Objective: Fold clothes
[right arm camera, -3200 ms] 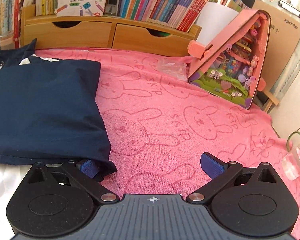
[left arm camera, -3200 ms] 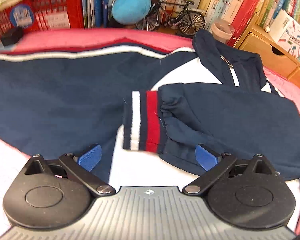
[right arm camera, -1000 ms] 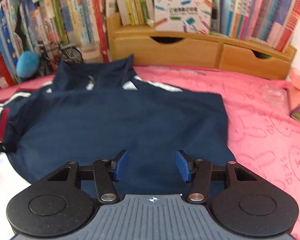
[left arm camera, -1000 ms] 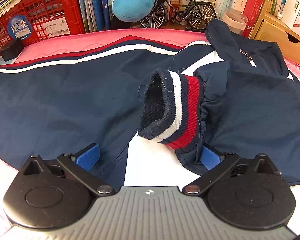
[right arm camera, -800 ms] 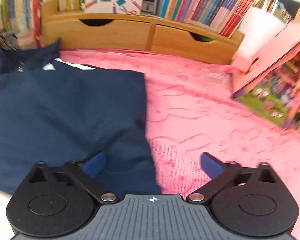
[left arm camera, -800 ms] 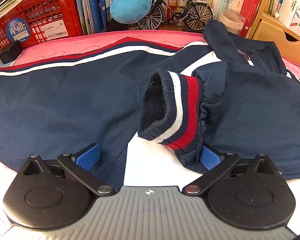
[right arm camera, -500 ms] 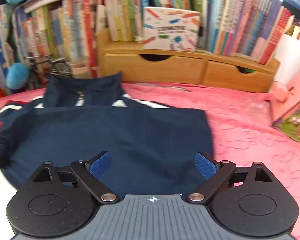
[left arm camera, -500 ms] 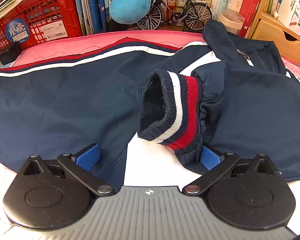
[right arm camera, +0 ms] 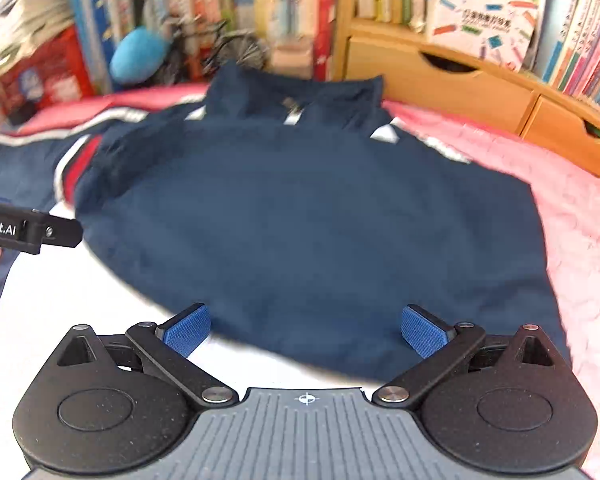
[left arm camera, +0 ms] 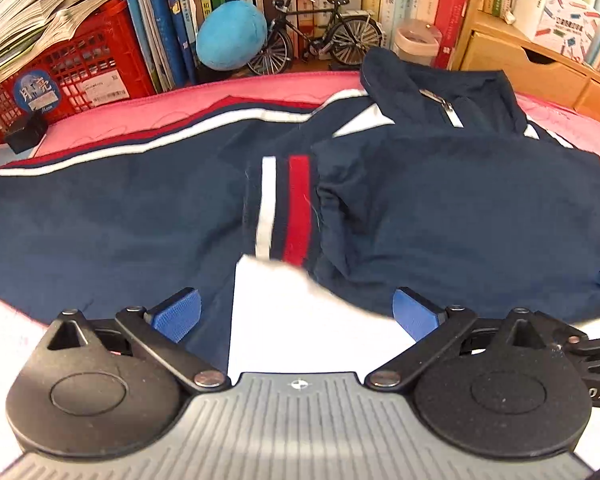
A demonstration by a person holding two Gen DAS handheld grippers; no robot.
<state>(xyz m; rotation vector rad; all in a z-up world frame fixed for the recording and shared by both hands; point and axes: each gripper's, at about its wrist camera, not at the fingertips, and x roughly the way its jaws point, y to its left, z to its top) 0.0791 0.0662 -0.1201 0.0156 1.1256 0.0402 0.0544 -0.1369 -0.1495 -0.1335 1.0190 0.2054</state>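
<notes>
A navy jacket with red and white stripes lies spread on a pink bunny cloth. One sleeve is folded across its white front, and its striped cuff lies flat near the middle. My left gripper is open and empty just in front of the cuff. My right gripper is open and empty at the near edge of the folded sleeve. The left gripper's arm shows at the left edge of the right wrist view.
Books, a red crate, a blue plush ball and a model bicycle line the back. Wooden drawers stand at the back right. Pink cloth lies to the jacket's right.
The cuff was held upright in the left gripper and now lies flat, released. The right gripper has swung back left and sits over the folded sleeve.
</notes>
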